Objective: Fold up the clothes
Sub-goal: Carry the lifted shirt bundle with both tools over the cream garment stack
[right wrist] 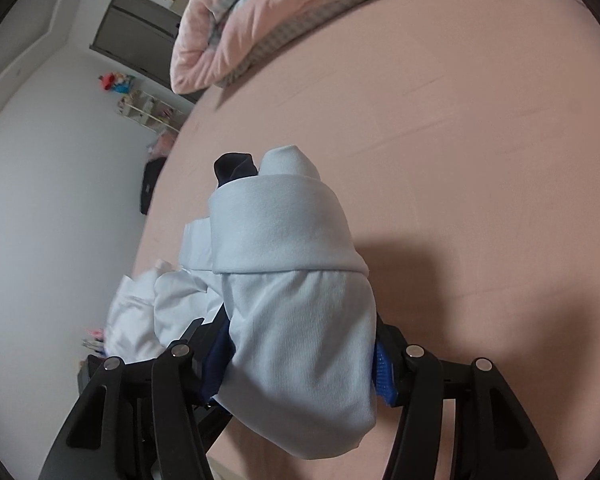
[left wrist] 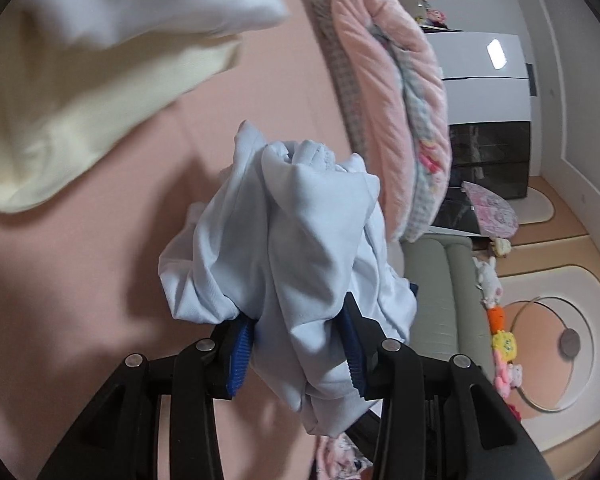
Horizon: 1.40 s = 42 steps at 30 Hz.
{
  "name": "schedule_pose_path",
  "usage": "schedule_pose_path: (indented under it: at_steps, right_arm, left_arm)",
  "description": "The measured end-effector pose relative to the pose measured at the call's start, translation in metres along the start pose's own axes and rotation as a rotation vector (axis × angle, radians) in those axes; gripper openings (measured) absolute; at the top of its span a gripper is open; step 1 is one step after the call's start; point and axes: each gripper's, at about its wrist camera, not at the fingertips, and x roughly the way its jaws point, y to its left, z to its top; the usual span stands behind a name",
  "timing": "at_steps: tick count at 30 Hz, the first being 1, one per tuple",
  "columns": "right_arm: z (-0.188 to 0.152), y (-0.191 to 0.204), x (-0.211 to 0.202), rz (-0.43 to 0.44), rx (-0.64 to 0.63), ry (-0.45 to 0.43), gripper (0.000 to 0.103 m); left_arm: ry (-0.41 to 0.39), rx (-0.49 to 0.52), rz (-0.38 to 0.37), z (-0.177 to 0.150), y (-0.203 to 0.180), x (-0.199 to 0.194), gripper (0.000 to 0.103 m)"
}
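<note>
Both grippers — left gripper (left wrist: 296,344), right gripper (right wrist: 300,364) — are clamped on the bunched light-blue garment (left wrist: 284,232), held above the pink bed (right wrist: 460,140) — it's nowhere near folded

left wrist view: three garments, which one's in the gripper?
The pale blue garment, bunched between the left gripper and its blue pads. The cream garment and white garment lie apart on the pink sheet.

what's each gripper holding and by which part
Both are shut on the light blue garment: the left gripper pinches a bunched fold, and the right gripper pinches cloth just below a folded band. Which parts these are cannot be told.
</note>
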Motion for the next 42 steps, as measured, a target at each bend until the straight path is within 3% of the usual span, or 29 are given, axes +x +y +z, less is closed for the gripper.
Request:
schedule_pose_path:
  at_steps: [5, 24, 31, 42]
  right_arm:
    - [0.009, 0.017, -0.027, 0.010, -0.030, -0.049, 0.058]
    - [0.008, 0.099, -0.127, 0.047, -0.168, -0.196, 0.058]
    - [-0.001, 0.145, -0.125, 0.071, -0.222, -0.191, 0.058]
    - [-0.006, 0.212, -0.064, 0.140, -0.282, -0.104, 0.058]
  left_arm:
    - [0.002, 0.084, -0.022, -0.002, -0.034, -0.006, 0.037]
    - [-0.053, 0.167, -0.172, -0.006, -0.117, -0.069, 0.037]
    - [-0.106, 0.183, -0.189, 0.018, -0.118, -0.105, 0.037]
    - [-0.228, 0.166, -0.177, 0.078, -0.087, -0.155, 0.037]
